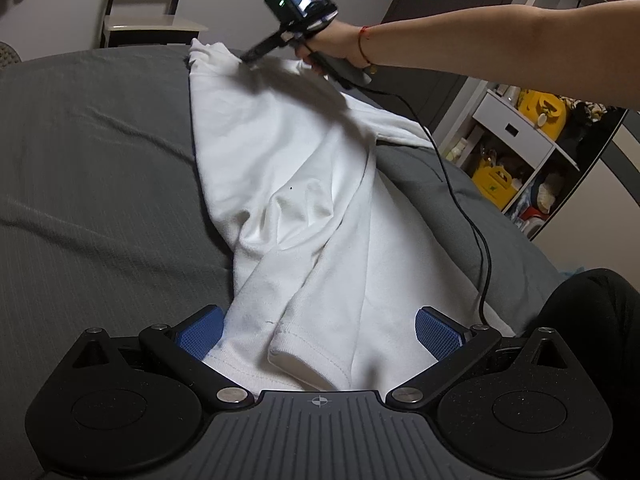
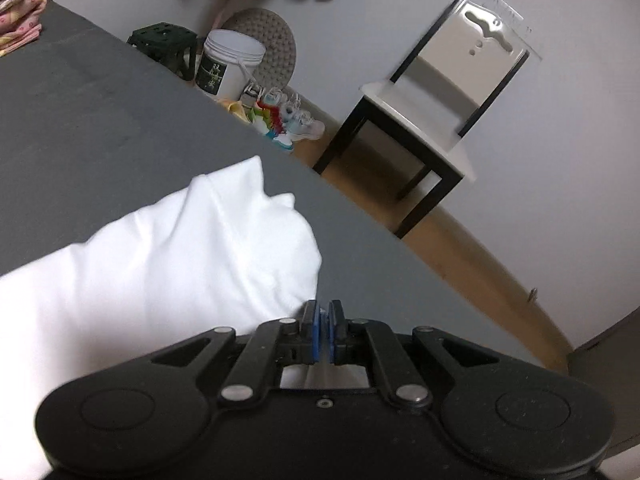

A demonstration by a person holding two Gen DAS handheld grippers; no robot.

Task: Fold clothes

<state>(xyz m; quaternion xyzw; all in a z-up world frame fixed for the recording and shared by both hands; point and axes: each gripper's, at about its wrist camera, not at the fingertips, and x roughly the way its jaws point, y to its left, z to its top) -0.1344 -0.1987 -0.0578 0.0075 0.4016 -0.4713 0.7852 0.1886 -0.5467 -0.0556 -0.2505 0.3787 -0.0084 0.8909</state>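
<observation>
A white T-shirt (image 1: 288, 168) lies lengthwise on the grey bed (image 1: 100, 160), partly folded, with a sleeve cuff (image 1: 294, 356) nearest me. My left gripper (image 1: 320, 332) hovers open over the near hem, its blue pads (image 1: 200, 332) spread to either side of the cloth and holding nothing. At the far end a hand holds my right gripper (image 1: 245, 58) against the shirt's far edge. In the right wrist view that right gripper (image 2: 324, 322) is shut, with the white T-shirt (image 2: 160, 280) bunched at its left and white cloth showing behind the pads.
A black cable (image 1: 460, 184) trails from the right gripper across the shirt and bed. A shelf unit (image 1: 520, 148) with yellow items stands at the right. Beyond the bed edge (image 2: 360, 208) are a chair (image 2: 432, 120), a white bucket (image 2: 230, 64) and shoes (image 2: 288, 120).
</observation>
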